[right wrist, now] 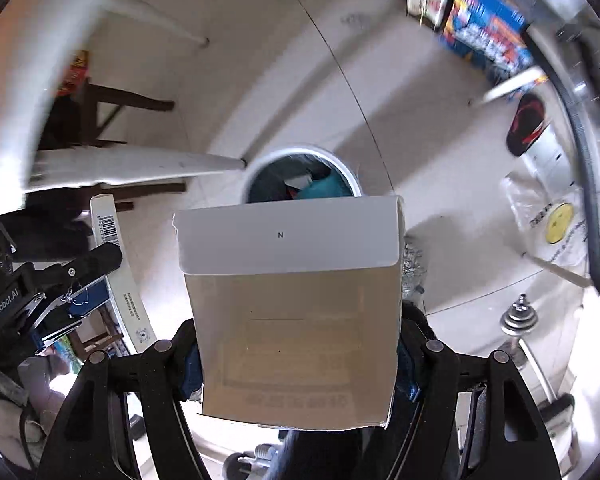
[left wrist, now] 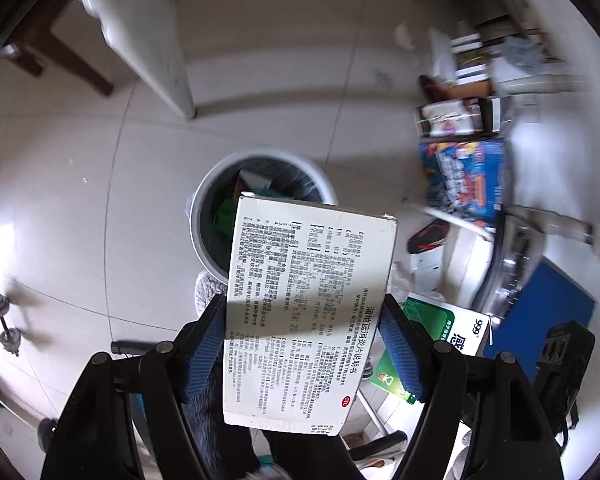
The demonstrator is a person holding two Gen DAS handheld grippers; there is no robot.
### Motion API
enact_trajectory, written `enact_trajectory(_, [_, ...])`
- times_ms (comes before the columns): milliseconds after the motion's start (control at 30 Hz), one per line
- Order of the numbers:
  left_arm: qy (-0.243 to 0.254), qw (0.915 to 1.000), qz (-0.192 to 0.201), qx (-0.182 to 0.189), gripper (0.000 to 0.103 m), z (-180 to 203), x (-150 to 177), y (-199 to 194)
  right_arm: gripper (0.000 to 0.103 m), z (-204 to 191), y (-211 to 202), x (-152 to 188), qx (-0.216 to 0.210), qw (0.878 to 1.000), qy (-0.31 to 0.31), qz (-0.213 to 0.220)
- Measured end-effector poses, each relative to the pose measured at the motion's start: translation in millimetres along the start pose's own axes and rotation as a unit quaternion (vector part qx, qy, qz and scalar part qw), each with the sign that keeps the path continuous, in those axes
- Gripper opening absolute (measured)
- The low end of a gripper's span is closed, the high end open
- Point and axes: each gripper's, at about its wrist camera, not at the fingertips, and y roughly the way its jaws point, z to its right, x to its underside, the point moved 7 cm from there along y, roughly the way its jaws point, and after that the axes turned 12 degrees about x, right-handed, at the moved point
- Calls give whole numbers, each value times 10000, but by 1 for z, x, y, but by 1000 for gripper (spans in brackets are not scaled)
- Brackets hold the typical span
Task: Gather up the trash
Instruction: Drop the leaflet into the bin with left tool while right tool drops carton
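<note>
The left tool (left wrist: 304, 344) clamps a printed medicine box (left wrist: 308, 312) above the trash bin (left wrist: 204, 224). The right tool (right wrist: 298, 364) grips an opened blank carton (right wrist: 292, 300); only its view shows the left tool from the side.

A lived-in home, judging by pale floor tiles (left wrist: 260, 60) and a round trash bin (left wrist: 204, 216) just beyond the fingers (left wrist: 204, 344). Dark wooden furniture legs (right wrist: 132, 100) off to the left. Colourful printed boxes (left wrist: 464, 180), a slipper (left wrist: 426, 236) and a dumbbell (left wrist: 2, 320) strewn on the floor either side. Green medicine carton (left wrist: 440, 320) close by the right finger.
</note>
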Motion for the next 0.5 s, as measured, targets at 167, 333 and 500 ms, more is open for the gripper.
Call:
enact_trajectory(167, [-227,9995,-178,89,83,-40,-19,61,77,-7,98,-25,-109,9998,-95,-156])
enact_trajectory(333, [-279,9995,-116,-93,103,-77,-29,80,94,-12,171,-40,-311,9988,-43,-382])
enact_trajectory(500, [101,9933,378,-1084,103,-97,-28,65,102,-3,203,-43,-81,9988,-86,-476])
